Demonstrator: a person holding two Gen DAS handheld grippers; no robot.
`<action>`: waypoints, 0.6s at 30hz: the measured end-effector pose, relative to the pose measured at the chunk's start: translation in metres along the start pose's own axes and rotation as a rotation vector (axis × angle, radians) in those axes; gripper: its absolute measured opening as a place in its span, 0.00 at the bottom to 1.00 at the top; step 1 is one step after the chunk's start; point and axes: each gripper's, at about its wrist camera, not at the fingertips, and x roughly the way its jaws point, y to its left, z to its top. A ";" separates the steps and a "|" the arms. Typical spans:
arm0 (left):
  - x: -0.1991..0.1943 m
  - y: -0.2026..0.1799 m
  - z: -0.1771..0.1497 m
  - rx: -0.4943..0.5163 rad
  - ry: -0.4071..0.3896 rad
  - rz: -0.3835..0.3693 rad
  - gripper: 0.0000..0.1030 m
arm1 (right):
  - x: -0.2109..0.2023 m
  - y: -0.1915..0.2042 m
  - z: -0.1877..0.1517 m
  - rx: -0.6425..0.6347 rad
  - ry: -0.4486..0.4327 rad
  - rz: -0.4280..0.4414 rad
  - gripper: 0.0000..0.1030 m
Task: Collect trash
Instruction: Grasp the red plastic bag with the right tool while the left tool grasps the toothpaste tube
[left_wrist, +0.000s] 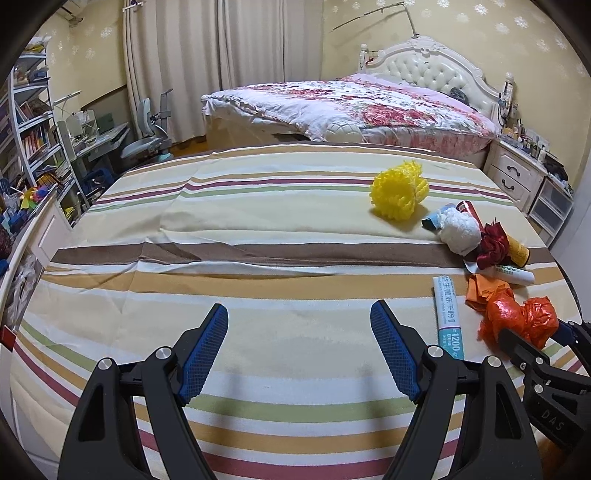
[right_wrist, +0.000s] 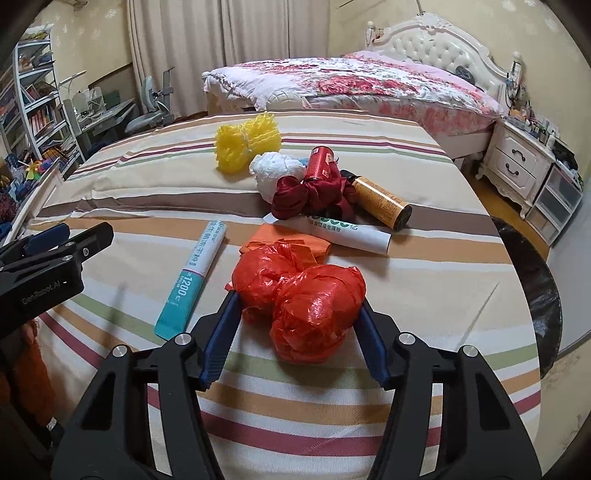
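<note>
A striped cloth (right_wrist: 332, 398) in cream, tan, green and red bands covers the work surface of a bedroom. Nearest in the right wrist view, the right gripper (right_wrist: 295, 325) has its blue pads on either side of a crumpled orange-red plastic bag (right_wrist: 306, 306); both pads lie against the bag, and whether they press it cannot be told. At 10 o'clock from the bag lies a teal-and-white tube (right_wrist: 194, 280), flat on the cloth. At 9 o'clock, near the frame edge, the left gripper (left_wrist: 299, 347) shows from the side; in its own view its jaws stand wide apart over bare cloth with nothing between them. Just beyond the bag, at 12 o'clock, sits a folded orange scrap (right_wrist: 284, 240), then a white tube with green lettering (right_wrist: 351, 234). Farther on, touching one another, are a dark red ribbon bundle (right_wrist: 310, 197), an amber bottle with a black cap (right_wrist: 382, 203), a red can (right_wrist: 321, 164) and a white wad (right_wrist: 275, 171). A yellow mesh bundle (right_wrist: 245, 146) lies just beyond the wad at 11 o'clock. Beyond the cloth stands a bed with a floral quilt (right_wrist: 351, 83), with a white nightstand (right_wrist: 517, 166) at 2 o'clock and bookshelves (right_wrist: 33, 107) at 10 o'clock.
</note>
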 end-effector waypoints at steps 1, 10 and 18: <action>0.000 -0.002 0.000 0.004 0.000 -0.003 0.75 | -0.001 0.000 0.000 -0.003 0.000 -0.001 0.55; -0.005 -0.025 0.001 0.041 -0.010 -0.050 0.75 | -0.025 -0.013 0.001 0.025 -0.059 -0.025 0.55; 0.000 -0.065 -0.004 0.103 0.028 -0.140 0.75 | -0.032 -0.038 -0.002 0.081 -0.083 -0.065 0.55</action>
